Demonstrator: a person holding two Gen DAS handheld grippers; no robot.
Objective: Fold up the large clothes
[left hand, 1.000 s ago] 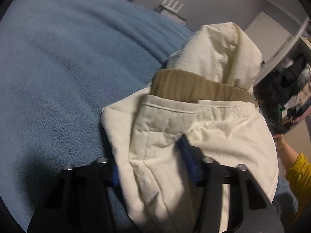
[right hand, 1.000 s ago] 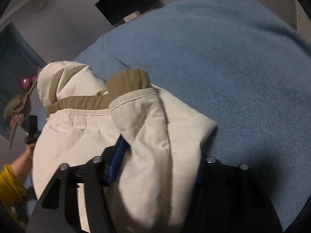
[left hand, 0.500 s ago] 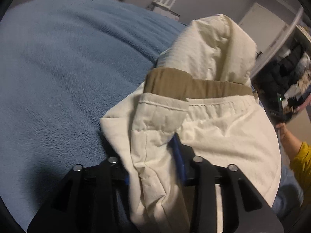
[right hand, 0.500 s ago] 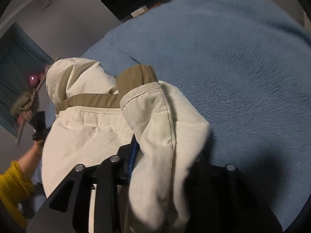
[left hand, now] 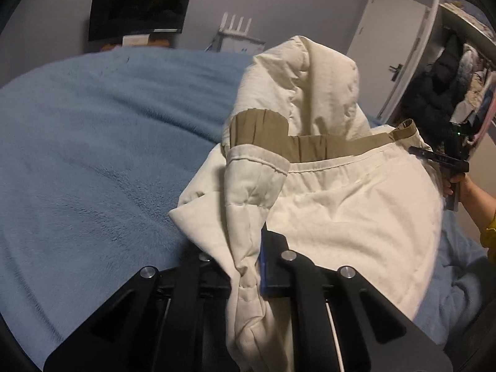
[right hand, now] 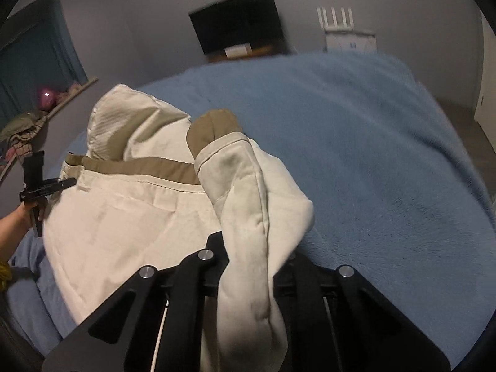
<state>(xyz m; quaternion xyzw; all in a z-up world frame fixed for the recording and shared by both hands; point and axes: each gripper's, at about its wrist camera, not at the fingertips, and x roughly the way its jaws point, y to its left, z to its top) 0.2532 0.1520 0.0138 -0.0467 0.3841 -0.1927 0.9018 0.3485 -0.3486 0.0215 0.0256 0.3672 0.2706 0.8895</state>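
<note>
A cream hooded jacket (left hand: 347, 204) with a tan hem band and tan cuffs lies on a blue fleece blanket (left hand: 93, 161); it also shows in the right wrist view (right hand: 130, 217). My left gripper (left hand: 245, 257) is shut on a cream sleeve (left hand: 248, 204) bunched between its jaws. My right gripper (right hand: 251, 248) is shut on the other sleeve (right hand: 241, 192) with a tan cuff. The hood (left hand: 310, 86) stands up beyond the hem band. Each gripper shows at the edge of the other's view.
The blue blanket (right hand: 372, 155) covers a bed that fills most of both views. A dark screen (left hand: 139, 9) hangs on the far wall. A white door (left hand: 390, 40) and a rack of hanging clothes (left hand: 458, 86) stand at the right.
Both grippers have closed tighter on the sleeves and lifted, tilting up so the far wall and screen come into view. The sleeves have bunched narrower between the jaws.
</note>
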